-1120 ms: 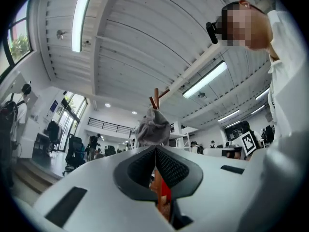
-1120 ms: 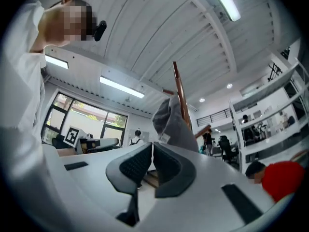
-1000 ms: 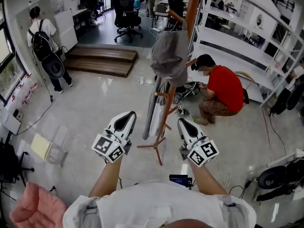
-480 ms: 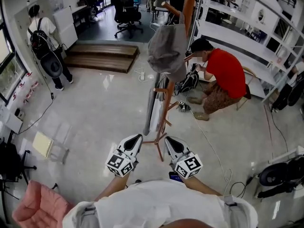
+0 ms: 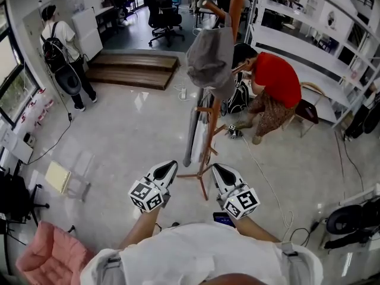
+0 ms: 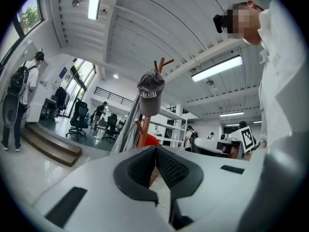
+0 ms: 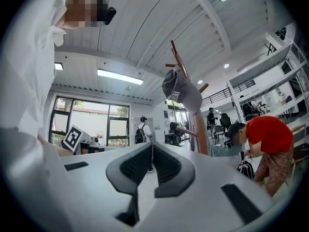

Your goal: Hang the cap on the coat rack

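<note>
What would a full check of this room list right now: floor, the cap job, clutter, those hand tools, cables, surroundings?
Surface: glossy pale floor; no table in use.
Job's things: grey fabric cap already hangs on the orange-brown wooden coat rack.
Clutter: pink padded item at lower left; pale yellow flat item on the floor.
Grippers: left gripper and right gripper both shut and empty, held low over the rack's feet.
Cables: white cable trails across the floor; black cable at left.
Surroundings: person in a red shirt crouching beside the rack; person with a backpack; wooden platform; white shelving.
</note>
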Demonstrator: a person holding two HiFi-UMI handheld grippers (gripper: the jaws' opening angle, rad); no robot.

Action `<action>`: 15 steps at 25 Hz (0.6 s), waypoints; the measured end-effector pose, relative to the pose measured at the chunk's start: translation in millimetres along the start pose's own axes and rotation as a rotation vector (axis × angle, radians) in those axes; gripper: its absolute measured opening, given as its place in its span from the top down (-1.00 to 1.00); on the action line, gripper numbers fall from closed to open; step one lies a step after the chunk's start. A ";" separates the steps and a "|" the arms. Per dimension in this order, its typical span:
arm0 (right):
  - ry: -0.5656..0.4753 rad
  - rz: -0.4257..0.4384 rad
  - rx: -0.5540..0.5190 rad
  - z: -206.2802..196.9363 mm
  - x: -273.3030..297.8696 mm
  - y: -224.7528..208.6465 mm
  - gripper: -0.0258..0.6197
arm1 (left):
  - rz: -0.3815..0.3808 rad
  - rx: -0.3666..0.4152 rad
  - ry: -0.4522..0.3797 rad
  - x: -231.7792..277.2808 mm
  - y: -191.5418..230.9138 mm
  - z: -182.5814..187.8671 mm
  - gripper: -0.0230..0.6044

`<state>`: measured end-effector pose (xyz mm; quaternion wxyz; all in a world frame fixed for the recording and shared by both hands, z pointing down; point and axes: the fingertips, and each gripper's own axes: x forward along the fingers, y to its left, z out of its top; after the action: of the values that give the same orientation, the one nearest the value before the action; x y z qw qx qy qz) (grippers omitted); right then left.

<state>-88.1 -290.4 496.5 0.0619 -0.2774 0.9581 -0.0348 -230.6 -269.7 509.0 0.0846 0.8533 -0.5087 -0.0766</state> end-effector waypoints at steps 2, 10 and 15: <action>0.001 0.003 0.004 0.1 -0.7 2.4 0.84 | 0.002 0.012 -0.001 -1.4 0.6 2.7 0.87; -0.004 -0.006 0.015 3.1 -3.4 0.6 0.84 | -0.015 -0.034 -0.018 -2.8 -6.7 -2.0 0.87; -0.022 -0.018 0.016 12.1 -3.5 -3.5 0.84 | 0.015 -0.058 -0.059 -8.5 12.8 12.1 0.87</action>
<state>-81.7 -291.9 485.2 0.0741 -0.2857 0.9546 -0.0401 -248.1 -269.0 500.4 0.0947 0.8441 -0.5150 -0.1157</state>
